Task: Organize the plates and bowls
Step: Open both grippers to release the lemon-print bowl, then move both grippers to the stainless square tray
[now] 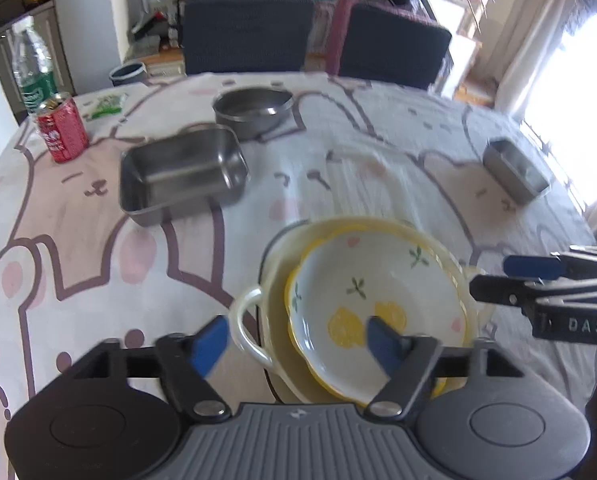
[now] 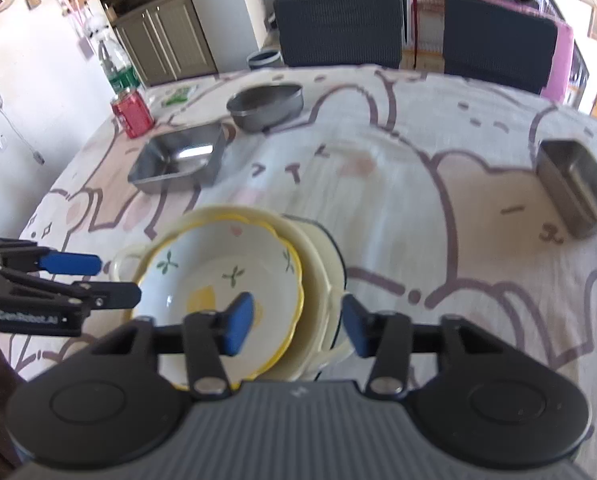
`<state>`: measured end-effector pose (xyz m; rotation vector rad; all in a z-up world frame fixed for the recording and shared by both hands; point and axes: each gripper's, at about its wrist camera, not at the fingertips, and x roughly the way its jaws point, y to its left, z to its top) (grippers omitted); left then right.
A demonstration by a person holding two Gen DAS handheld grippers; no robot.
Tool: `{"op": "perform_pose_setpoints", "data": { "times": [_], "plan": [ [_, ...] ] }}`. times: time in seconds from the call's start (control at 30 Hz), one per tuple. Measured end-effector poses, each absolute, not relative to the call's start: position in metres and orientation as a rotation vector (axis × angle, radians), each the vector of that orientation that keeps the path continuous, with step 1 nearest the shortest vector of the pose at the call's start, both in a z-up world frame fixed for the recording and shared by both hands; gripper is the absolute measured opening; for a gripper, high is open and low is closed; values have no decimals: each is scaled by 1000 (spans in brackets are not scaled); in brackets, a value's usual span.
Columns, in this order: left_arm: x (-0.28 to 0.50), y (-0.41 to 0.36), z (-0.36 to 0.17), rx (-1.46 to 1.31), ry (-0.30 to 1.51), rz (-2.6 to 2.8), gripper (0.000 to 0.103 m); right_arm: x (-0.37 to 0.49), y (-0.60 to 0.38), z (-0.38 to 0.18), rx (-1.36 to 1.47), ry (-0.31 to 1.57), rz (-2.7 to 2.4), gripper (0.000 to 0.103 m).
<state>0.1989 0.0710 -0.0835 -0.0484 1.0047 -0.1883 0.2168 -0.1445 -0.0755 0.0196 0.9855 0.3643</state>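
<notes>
A white bowl with lemon print and yellow rim (image 1: 362, 292) (image 2: 218, 276) lies stacked in a cream dish with loop handles (image 1: 250, 328) (image 2: 318, 256) near the table's front. My left gripper (image 1: 298, 340) is open, its fingers either side of the stack's near left rim and handle. My right gripper (image 2: 298, 320) is open over the stack's near right rim. Each gripper shows from the side in the other's view: the right one (image 1: 494, 276), the left one (image 2: 118, 280). A steel square tray (image 1: 182, 172) (image 2: 178, 158), a round steel bowl (image 1: 252, 112) (image 2: 266, 106) and a small steel box (image 1: 516, 170) (image 2: 578, 188) stand farther back.
A red soda can (image 1: 62, 128) (image 2: 132, 114) and a clear plastic bottle (image 1: 34, 68) (image 2: 116, 64) stand at the far left edge. Two dark chairs (image 1: 250, 36) (image 2: 340, 26) stand behind the table. A bear-print cloth (image 1: 98, 240) (image 2: 438, 240) covers the table.
</notes>
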Motion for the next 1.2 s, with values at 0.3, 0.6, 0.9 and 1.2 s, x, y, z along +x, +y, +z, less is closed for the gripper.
{"op": "perform_pose_setpoints", "data": {
  "times": [0.3,0.6,0.9,1.2],
  "plan": [
    [211,103,-64,-69,869,-80,103,229,-147,-61,49,841,363,103],
    [256,157,-63,-183,823,100,103,288,-104,-55,52,773,355,103],
    [310,184,-94,-180,827,159,88,364,-52,-79,97,839,400,88],
    [346,198,-130,-255,899,189,60,410,-19,-120,212,972,467,52]
  ]
}}
